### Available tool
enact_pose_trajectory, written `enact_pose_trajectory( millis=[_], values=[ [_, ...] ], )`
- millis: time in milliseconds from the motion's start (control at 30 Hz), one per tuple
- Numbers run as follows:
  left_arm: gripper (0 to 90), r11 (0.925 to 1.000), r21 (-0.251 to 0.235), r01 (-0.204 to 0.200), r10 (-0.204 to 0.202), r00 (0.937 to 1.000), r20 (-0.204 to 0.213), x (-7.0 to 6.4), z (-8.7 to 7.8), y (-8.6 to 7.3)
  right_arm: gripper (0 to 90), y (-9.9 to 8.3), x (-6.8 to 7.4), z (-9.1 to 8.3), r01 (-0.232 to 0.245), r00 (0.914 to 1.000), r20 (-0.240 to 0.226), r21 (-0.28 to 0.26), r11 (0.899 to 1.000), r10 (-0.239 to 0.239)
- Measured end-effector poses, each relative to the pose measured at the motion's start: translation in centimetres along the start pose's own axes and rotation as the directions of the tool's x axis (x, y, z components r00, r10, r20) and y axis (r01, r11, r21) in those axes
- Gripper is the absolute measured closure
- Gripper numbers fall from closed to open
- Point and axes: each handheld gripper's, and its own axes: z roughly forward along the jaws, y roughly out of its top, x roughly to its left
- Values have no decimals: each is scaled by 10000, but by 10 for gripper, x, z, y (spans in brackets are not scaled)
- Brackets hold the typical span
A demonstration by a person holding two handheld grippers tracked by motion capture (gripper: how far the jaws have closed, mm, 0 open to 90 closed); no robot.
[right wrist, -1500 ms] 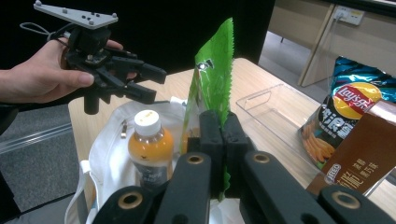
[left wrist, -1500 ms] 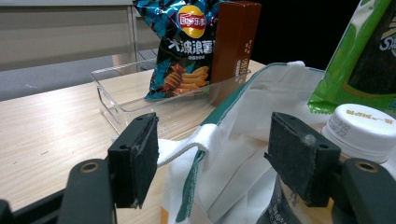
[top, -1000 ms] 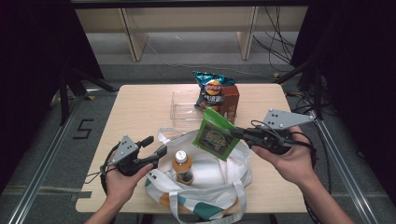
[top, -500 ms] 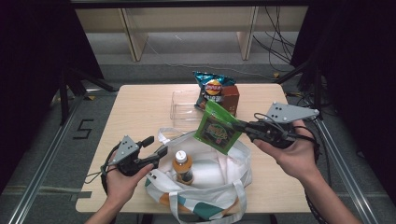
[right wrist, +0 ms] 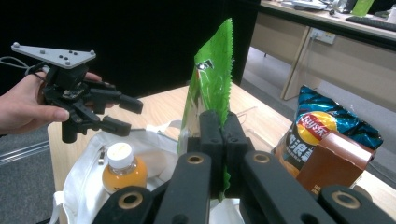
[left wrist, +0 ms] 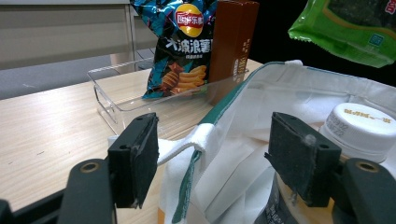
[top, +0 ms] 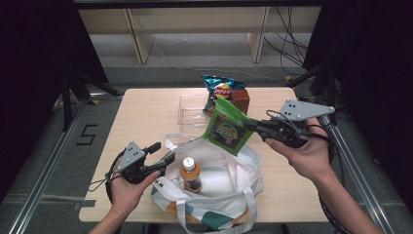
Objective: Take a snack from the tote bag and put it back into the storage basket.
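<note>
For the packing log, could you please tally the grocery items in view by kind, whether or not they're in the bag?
Snack bags: 2, green pack and chips
Bottles: 1, juice bottle
Boxes: 1, brown box
Total: 4

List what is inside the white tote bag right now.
Inside the white tote bag stands an orange drink bottle with a white cap. The bag's folds cover the bottom, so anything lying there is hidden. The green packet hangs above it in the right tongs.
</note>
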Motion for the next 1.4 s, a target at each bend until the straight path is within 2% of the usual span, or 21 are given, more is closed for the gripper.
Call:
enact_pose_trajectory(
  millis=[133, 167, 267, 300, 367, 400, 500, 567, 600, 700, 767, 800, 833, 867, 933, 1000, 1100, 1233, 1333, 1367, 1400],
  values=[
    [329, 10000, 15, 0, 0, 10000, 5, 0, 0, 0, 900, 1, -2, 0, -70, 10000, 56, -14, 10000, 70],
    [329, 10000, 9, 2, -2, 10000, 4, 0, 0, 0, 900, 1, -1, 0, -261, 9996, 71, -3, 9997, 261],
    [329, 10000, 0, -8, 8, 10000, -9, 0, 0, 0, 900, 2, -4, 1, -52, 10000, 69, -37, 10000, 52],
    [329, 10000, 1, -7, 7, 10000, -4, 0, 0, 0, 900, 2, -3, 1, -267, 9996, 36, -27, 9996, 267],
    [329, 10000, 11, -9, 9, 10000, 1, 1, 0, 0, 900, 3, -5, 2, -83, 9999, 136, -44, 10000, 84],
    [329, 10000, 17, -13, 13, 10000, -5, 1, 0, 0, 900, 4, -5, 2, -221, 9998, -14, -101, 9997, 221],
    [329, 10000, 4, -2, 2, 10000, -5, 1, 0, 0, 900, 6, -7, 1, -33, 9999, 135, -165, 9999, 35],
    [329, 10000, -8, 28, -28, 10000, -11, 0, 0, 0, 900, 6, -7, 2, -252, 9996, 120, -171, 9995, 255],
    [329, 10000, -3, 21, -21, 10000, -10, 0, 0, 0, 900, 7, -8, 2, -138, 9996, 262, -195, 9997, 143],
    [329, 10000, 7, 17, -17, 10000, -9, 1, 0, 0, 900, 8, -9, 2, -234, 9994, 238, -173, 9996, 238],
    [329, 10000, -7, 27, -27, 10000, -8, 0, 0, 0, 900, 9, -12, 2, -62, 9995, 315, -173, 9998, 68],
    [329, 10000, -11, 27, -27, 10000, -11, 0, 0, 0, 900, 9, -11, 2, -213, 9990, 382, -252, 9995, 223],
    [329, 10000, -11, 32, -32, 10000, -11, 1, 0, 0, 900, 9, -12, 2, -177, 9997, 185, -139, 9997, 180],
    [329, 10000, 0, 34, -34, 10000, -13, 1, 0, 0, 900, 10, -14, 2, -1, 9996, 288, -208, 9998, 7],
    [329, 10000, 8, 29, -29, 10000, -15, 1, 0, 0, 900, 11, -13, 3, -144, 9988, 474, -276, 9995, 157],
    [329, 10000, -11, 44, -44, 10000, -15, 1, 0, 0, 900, 12, -16, 3, 17, 9990, 451, -246, 9997, -6],
    [329, 10000, -2, 31, -31, 10000, -7, 1, 0, 0, 900, 14, -17, 4, -212, 9987, 449, -293, 9993, 225],
    [329, 10000, -33, 56, -56, 10000, -10, 1, 0, 0, 900, 15, -21, 6, -128, 9982, 587, -378, 9992, 150],
    [329, 10000, -34, 45, -45, 10000, -31, 1, 0, 0, 900, 15, -22, 7, -207, 9988, 435, -296, 9993, 220],
    [329, 10000, -38, 40, -40, 10000, -37, 1, 0, 0, 900, 15, -23, 7, -15, 9982, 596, -266, 9996, 31],
    [329, 10000, -39, 41, -41, 10000, -27, 1, 0, 0, 900, 15, -23, 8, -61, 9980, 635, -227, 9997, 75]
  ],
)
